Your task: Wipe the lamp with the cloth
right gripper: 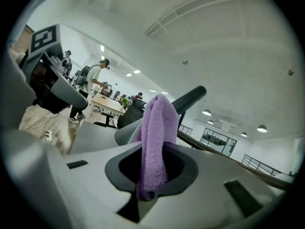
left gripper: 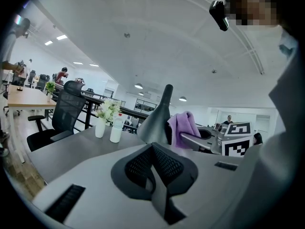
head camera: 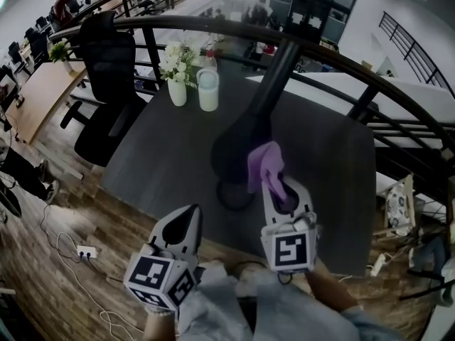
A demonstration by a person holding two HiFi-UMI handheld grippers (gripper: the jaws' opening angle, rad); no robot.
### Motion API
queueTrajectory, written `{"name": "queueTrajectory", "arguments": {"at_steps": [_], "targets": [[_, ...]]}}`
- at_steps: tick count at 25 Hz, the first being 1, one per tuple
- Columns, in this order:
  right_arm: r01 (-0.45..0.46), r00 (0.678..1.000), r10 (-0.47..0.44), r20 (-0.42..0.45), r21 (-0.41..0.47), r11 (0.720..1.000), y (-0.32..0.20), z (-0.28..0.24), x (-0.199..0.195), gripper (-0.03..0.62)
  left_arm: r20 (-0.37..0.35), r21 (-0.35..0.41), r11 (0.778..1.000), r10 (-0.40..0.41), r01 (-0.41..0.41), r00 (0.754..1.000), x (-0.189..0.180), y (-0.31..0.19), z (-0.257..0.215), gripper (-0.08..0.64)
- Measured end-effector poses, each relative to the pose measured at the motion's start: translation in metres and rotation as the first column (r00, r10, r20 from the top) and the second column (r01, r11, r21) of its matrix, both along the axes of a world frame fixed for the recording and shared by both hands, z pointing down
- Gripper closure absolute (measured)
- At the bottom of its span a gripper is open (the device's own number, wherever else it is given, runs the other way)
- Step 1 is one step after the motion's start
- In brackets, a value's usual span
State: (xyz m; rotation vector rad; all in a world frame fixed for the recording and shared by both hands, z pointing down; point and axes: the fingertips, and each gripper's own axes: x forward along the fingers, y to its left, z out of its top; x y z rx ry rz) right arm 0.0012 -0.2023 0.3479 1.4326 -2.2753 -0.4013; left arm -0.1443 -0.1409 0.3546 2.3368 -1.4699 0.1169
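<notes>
Head view, read with both gripper views. Your right gripper (head camera: 279,189) is clamped on the purple cloth (head camera: 264,163), which stands up out of the jaws as a folded wad. The right gripper view shows the fold pinched between them, with a short tail below. Your left gripper (head camera: 189,217) hangs near the front edge of the table (head camera: 334,190), its jaws together on nothing. The lamp (head camera: 245,139) stands mid-table: a dark flared shade, a slanted neck (head camera: 283,59) rising away from you, and a ring base (head camera: 226,199) beneath. The cloth lies at the shade's near right flank; whether it presses on the surface or sits just beside it cannot be settled here. Handling, as a judgement: the cloth is soft, light and limp, so only the part close to the jaws will carry pressure, and a short grip as shown suits it. The lamp looks smooth and top-heavy on its slim neck, so a sideways push may swing or slide it; you would do well to brace the neck or base with your free gripper. A vase of flowers (head camera: 176,84) and a white bottle (head camera: 207,89) stand well behind, apart from the work.
</notes>
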Motion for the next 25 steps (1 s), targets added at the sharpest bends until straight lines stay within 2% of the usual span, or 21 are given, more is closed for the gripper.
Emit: {"name": "queueTrajectory", "arguments": {"at_steps": [7, 16, 23, 25], "targets": [[0.133, 0.991, -0.133, 0.005, -0.024, 0.991, 0.017, 0.006, -0.036, 0.541, -0.001, -0.009, 0.999, -0.052, 0.052, 0.999, -0.005, 0.005, -0.001, 0.548], [0.284, 0.958, -0.282, 0.06, -0.045, 0.958, 0.034, 0.011, -0.076, 0.541, 0.016, -0.017, 0.992, -0.122, 0.123, 0.992, -0.014, 0.018, -0.002, 0.548], [0.343, 0.933, -0.331, 0.14, -0.08, 0.936, 0.045, 0.009, -0.085, 0.541, 0.041, -0.083, 0.988, -0.125, 0.128, 0.991, -0.012, 0.029, 0.001, 0.548], [0.342, 0.934, -0.327, 0.142, -0.092, 0.935, 0.048, 0.01, -0.082, 0.541, 0.027, -0.057, 0.991, -0.118, 0.12, 0.993, -0.008, 0.026, 0.001, 0.549]]}}
